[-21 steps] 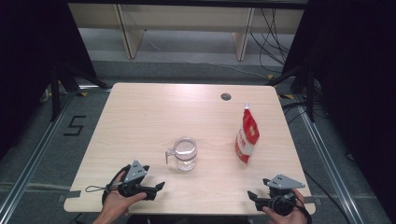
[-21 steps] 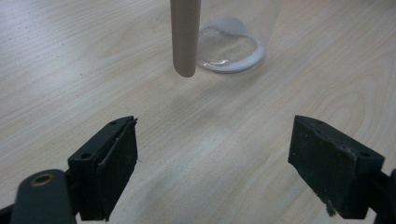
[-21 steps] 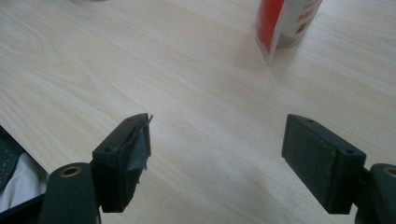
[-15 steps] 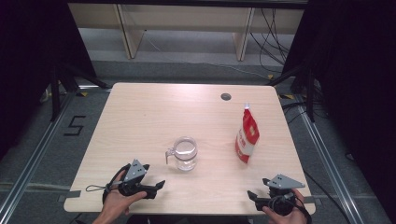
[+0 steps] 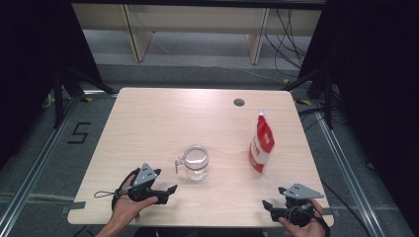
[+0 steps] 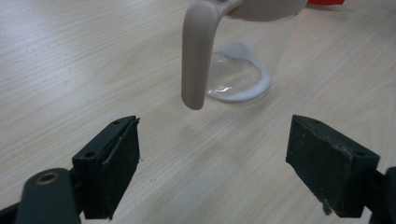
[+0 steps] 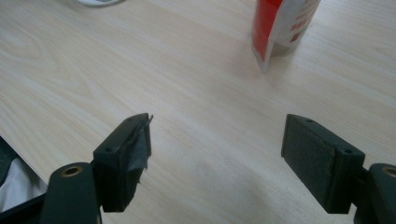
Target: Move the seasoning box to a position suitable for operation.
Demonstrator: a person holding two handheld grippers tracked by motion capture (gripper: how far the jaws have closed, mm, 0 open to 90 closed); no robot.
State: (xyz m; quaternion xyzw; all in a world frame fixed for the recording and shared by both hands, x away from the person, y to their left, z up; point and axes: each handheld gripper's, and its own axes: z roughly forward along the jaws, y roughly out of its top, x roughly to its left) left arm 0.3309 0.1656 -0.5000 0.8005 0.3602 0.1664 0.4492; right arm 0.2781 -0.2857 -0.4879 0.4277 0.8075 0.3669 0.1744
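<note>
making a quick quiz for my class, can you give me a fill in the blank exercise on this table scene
1. The clear jug stands near the middle of the table, its handle turned toward the ____ gripper.
2. The pouch with the spout on top is white and ____.
3. The jaws of the left gripper and the right gripper both stand ____, with nothing between them.
4. The pouch stands ____ on the table.

Missing words: left; red; open; upright

left gripper (image 5: pixel 170 189): you've got it low near the table's (image 5: pixel 148 128) front-left edge, jaws wide apart
right gripper (image 5: pixel 267 204): front-right corner, jaws gaping too
</note>
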